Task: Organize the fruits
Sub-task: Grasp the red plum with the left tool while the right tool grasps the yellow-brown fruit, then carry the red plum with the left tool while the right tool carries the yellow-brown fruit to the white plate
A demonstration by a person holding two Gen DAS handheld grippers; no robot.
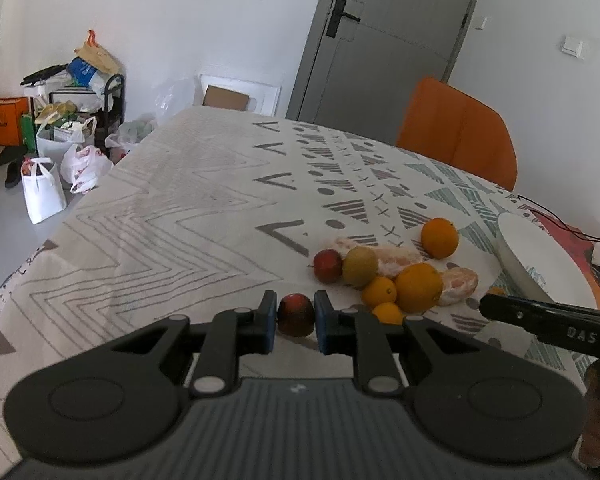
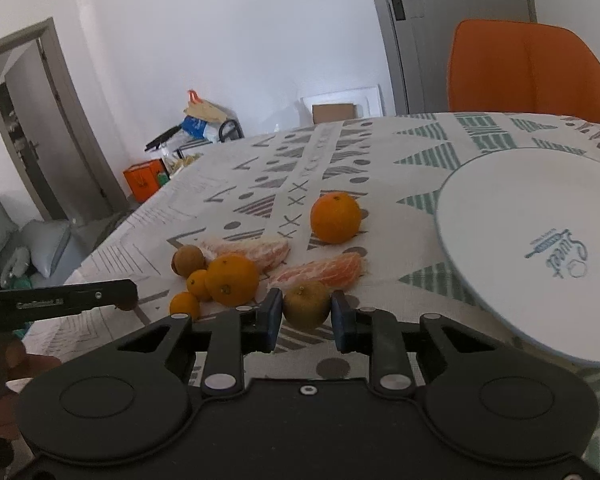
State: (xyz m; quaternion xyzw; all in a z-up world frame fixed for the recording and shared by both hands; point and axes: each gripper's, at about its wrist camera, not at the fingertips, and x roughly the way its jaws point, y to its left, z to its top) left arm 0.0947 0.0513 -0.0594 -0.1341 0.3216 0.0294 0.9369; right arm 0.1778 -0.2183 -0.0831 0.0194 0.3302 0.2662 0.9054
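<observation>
Left hand-held gripper (image 1: 295, 322) is clamping a red apple (image 1: 296, 314), bottom hidden. Right hand-held gripper (image 2: 306, 316) is squeezing a greenish-brown fruit (image 2: 306, 304), stem pointing up; plate (image 2: 500, 216) cut off right.

White walls (image 1: 180, 20), grey door (image 1: 384, 40), orange chair (image 1: 456, 128), patterned tablecloth (image 1: 160, 208), bags on floor (image 1: 60, 160)

The left gripper (image 1: 295, 322) has its jaws clamped on a small red fruit (image 1: 296, 315) above the patterned tablecloth (image 1: 180, 220).

Black left gripper (image 1: 296, 320), right gripper (image 2: 306, 316): blue-padded fingers (image 1: 269, 318), silver rivets.
</observation>
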